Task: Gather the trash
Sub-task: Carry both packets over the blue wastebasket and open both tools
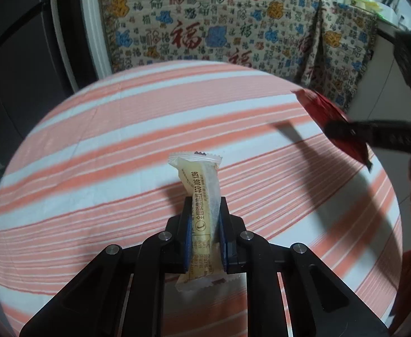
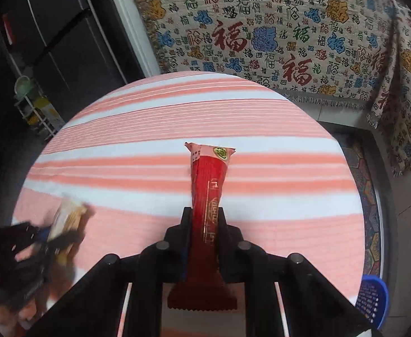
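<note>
Clamped in right claw [image 2: 204, 224]: red wrapper [image 2: 209, 185], long axis along fingers, lifted off striped desk [image 2: 149, 118]. Blue basket [image 2: 372, 300] low right, nearer this claw. Left claw [image 1: 204, 216] pinched on yellow wrapper [image 1: 202, 196], farther off.

A home, by every sign. The round table [image 2: 149, 118] wears a household cloth in orange and white stripes, and behind it a sofa [image 2: 289, 28] sits under a fringed throw printed with red, blue and yellow Chinese characters. Off to the left stands a dark refrigerator [image 2: 65, 36] with a small white rack [image 2: 34, 104] of bits beside it. A patterned rug [image 2: 368, 196] lies on the tiled floor, a blue plastic basket [image 2: 372, 300] at its near end.
</note>
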Available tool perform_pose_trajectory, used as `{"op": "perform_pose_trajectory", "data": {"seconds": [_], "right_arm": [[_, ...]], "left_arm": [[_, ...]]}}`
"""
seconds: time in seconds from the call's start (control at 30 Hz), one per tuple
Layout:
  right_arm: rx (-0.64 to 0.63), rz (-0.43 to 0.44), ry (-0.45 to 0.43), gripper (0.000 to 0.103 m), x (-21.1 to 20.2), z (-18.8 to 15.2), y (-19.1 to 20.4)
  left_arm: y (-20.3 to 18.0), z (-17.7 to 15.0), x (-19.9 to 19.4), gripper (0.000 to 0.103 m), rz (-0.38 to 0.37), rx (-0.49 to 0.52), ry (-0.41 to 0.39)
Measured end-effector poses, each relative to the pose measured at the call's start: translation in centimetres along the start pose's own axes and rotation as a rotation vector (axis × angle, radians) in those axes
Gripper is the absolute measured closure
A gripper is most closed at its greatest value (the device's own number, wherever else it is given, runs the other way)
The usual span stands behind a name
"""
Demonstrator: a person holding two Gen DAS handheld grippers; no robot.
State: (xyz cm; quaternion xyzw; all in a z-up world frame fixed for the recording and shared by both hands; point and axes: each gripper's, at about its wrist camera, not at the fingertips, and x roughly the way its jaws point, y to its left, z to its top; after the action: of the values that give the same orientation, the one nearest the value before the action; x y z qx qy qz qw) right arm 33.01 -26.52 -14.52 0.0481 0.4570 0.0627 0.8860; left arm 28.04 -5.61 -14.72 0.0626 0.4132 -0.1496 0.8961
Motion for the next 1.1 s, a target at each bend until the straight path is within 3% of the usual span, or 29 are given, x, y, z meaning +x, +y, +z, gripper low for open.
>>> {"op": "perform_pose_trajectory", "data": {"seconds": [0.2, 0.37, 0.53, 1.1], "right_arm": [[-0.004, 0.017, -0.033, 0.089, -3.2, -2.6, 1.5], [-0.006, 0.009, -0.047, 0.090, -5.0, -4.6, 1.8], [0.055, 0.007, -0.045, 0.090, -7.1, -7.2, -0.5], [0.185, -0.002, -0.080, 0.091, -12.7, -13.8, -7.6]], "left_arm": [[0.1, 0.2, -1.3, 0.089, 0.002, -0.001, -0.030], [-0.8, 0.0, -1.9, 0.090, -0.053, 0.007, -0.033], [-3.1, -0.7, -2.0, 0.091, -0.148, 0.027, -0.016], [-12.7, -2.2, -4.0, 0.091, -0.292, 0.100, 0.014]]}}
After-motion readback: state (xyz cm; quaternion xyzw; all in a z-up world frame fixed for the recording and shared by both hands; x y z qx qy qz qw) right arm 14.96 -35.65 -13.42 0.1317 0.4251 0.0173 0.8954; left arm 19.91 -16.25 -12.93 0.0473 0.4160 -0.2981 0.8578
